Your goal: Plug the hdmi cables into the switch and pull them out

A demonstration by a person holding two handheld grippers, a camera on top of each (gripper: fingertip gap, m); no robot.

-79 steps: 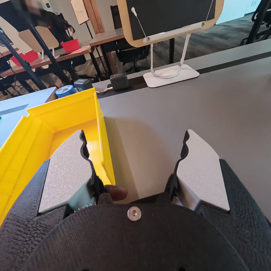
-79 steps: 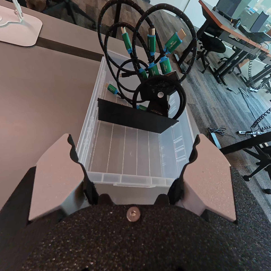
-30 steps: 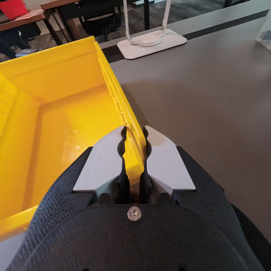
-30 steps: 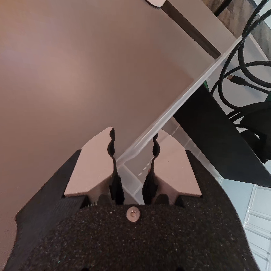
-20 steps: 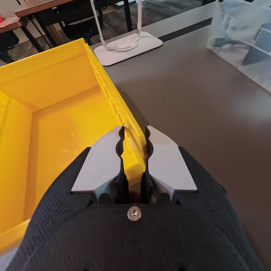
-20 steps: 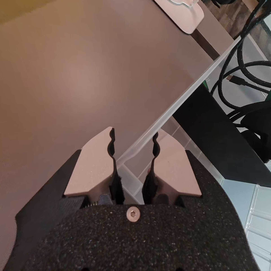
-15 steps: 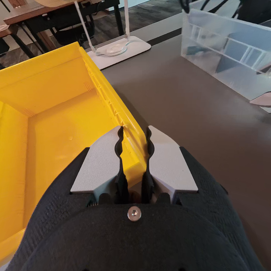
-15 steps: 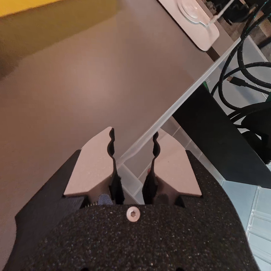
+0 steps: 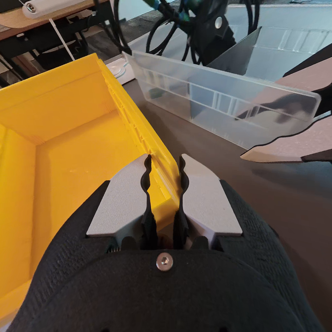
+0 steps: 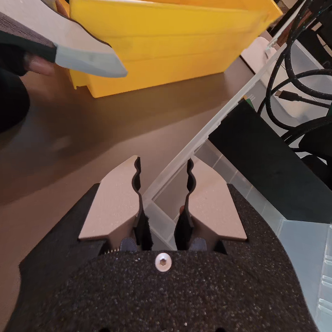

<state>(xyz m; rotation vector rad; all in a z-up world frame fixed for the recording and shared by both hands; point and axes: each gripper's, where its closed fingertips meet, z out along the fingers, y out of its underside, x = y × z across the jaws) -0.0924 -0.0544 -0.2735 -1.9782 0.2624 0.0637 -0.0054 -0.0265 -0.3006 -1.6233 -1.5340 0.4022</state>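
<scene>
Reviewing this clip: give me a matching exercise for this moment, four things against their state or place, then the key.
Things:
1. left gripper
2. right gripper
3. black cables
4. black divider

States:
A. standing across the clear bin's inside
B. shut on the clear bin wall
C. looping up out of the clear bin
D. shut on the yellow bin wall

Pairs: 1-D, 2-B, 3-C, 4-A

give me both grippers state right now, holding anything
Left gripper: shut on the yellow bin, gripping its right wall.
Right gripper: shut on the clear bin, gripping its near corner.
</scene>
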